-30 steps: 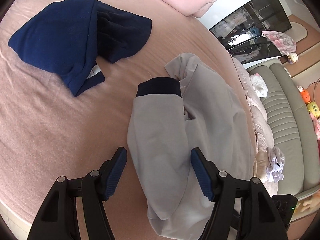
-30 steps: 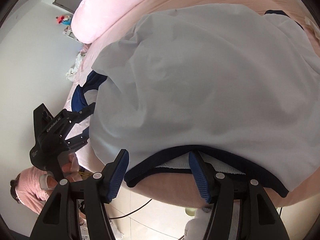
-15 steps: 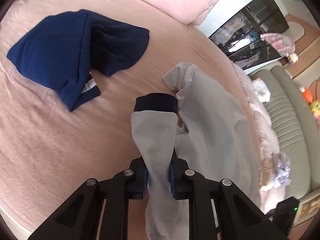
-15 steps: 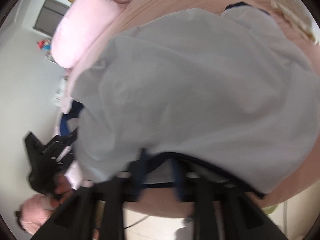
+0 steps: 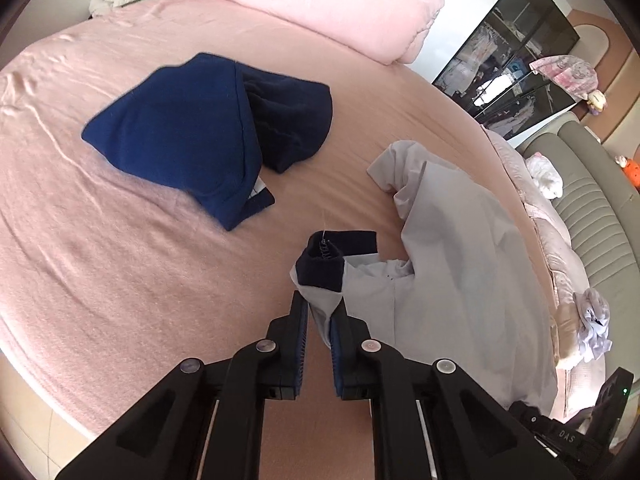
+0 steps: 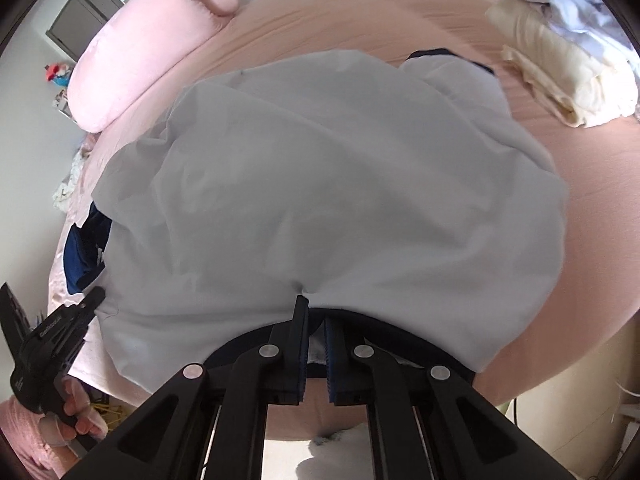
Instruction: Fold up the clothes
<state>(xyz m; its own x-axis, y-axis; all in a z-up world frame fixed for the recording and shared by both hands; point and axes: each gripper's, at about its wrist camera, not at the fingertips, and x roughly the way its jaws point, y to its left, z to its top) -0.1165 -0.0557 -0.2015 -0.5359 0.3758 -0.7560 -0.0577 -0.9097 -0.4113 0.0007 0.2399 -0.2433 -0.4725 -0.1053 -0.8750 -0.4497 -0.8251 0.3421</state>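
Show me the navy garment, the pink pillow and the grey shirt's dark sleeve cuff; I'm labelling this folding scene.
navy garment [image 5: 188, 136], left wrist view, on its flat blue panel.
pink pillow [image 5: 332, 12], left wrist view, on its top face.
dark sleeve cuff [image 5: 322, 270], left wrist view, on the cuff's front band.

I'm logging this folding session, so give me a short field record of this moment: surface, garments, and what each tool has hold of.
surface: pink bed
garment in work: light grey top with navy trim
left tool: shut on the grey top's sleeve, just below its navy cuff
right tool: shut on the grey top's navy-edged hem
other garment: navy garment, lying apart on the bed
also on bed: pink pillow
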